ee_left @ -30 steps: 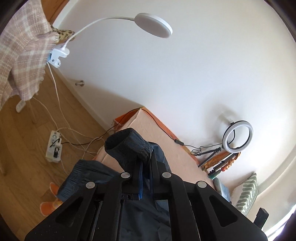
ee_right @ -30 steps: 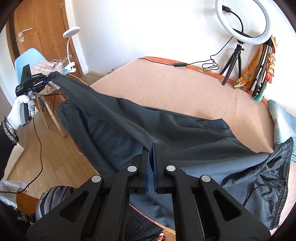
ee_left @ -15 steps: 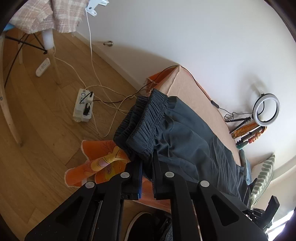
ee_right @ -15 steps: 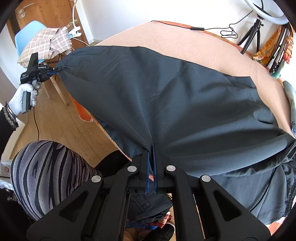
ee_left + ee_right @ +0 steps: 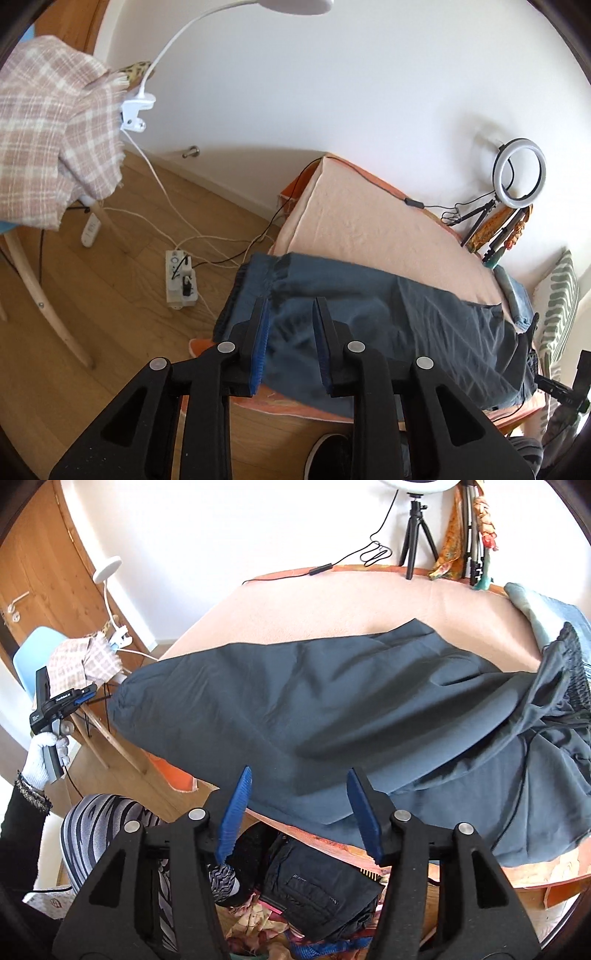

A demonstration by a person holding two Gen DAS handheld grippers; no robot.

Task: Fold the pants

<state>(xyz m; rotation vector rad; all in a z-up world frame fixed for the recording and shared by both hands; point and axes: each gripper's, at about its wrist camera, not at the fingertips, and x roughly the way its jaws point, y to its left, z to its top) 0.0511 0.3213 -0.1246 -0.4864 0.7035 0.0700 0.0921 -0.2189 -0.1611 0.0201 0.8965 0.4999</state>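
The dark grey pants [image 5: 314, 709] lie lengthwise on the peach-covered table [image 5: 332, 605], one leg laid over the other, cuffs at the left end, elastic waistband [image 5: 569, 672] bunched at the right. In the left wrist view the pants [image 5: 369, 317] reach the table's near left corner. My left gripper [image 5: 290, 306] is open and empty just above the cuff end; it also shows in the right wrist view [image 5: 83, 698]. My right gripper [image 5: 299, 775] is open and empty at the near edge of the pants.
A ring light on a tripod [image 5: 415, 528] and cables stand at the table's back edge. A chair with a plaid cloth [image 5: 51, 140] and a clamp lamp [image 5: 135, 110] stands left. A power strip [image 5: 181, 278] lies on the floor. Folded dark clothes [image 5: 317, 893] lie below the table.
Both grippers held the top leg in the air, laid it over the other leg, then opened and let go. Both have drawn back slightly.
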